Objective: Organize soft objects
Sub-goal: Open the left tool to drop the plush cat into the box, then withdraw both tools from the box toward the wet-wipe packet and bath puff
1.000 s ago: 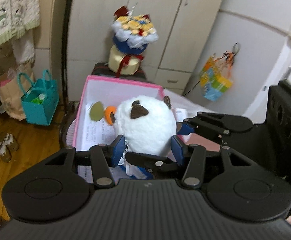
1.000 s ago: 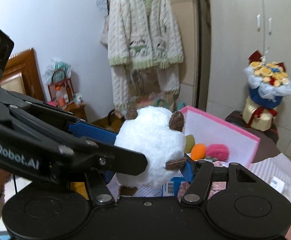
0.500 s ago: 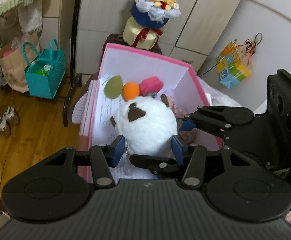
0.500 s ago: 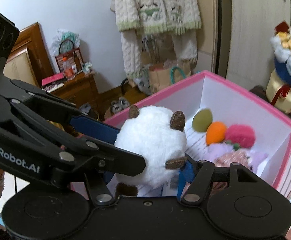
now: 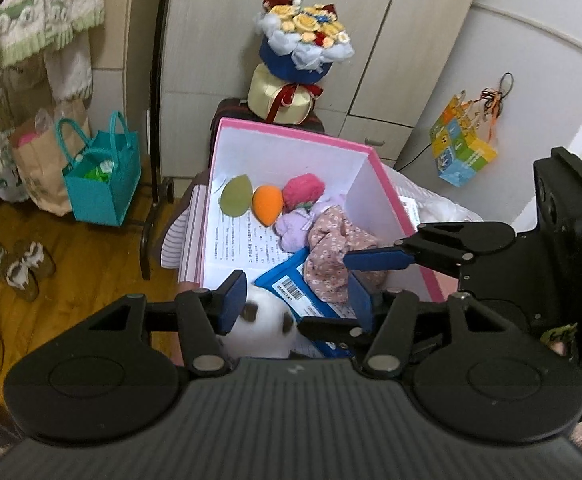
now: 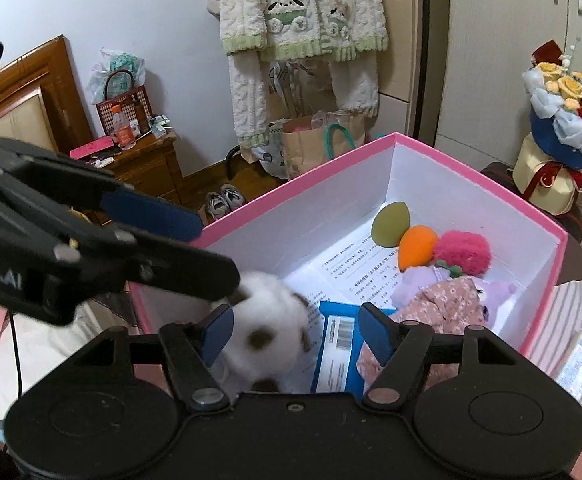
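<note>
Both grippers hang over the near end of the pink box (image 5: 375, 160), jaws spread and gripping nothing: the left gripper (image 5: 297, 300) and the right gripper (image 6: 297, 330). The white plush ball (image 6: 269, 332) lies blurred in the box's near left corner. At the far end sit a green sponge (image 5: 235, 200), an orange sponge (image 5: 267, 206) and a purple doll (image 5: 323, 240).

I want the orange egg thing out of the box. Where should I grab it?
Grip the orange sponge across its round fat middle, coming straight down from above. Green sponge and pink pompom press its sides, so close along the free front-back direction.
</note>
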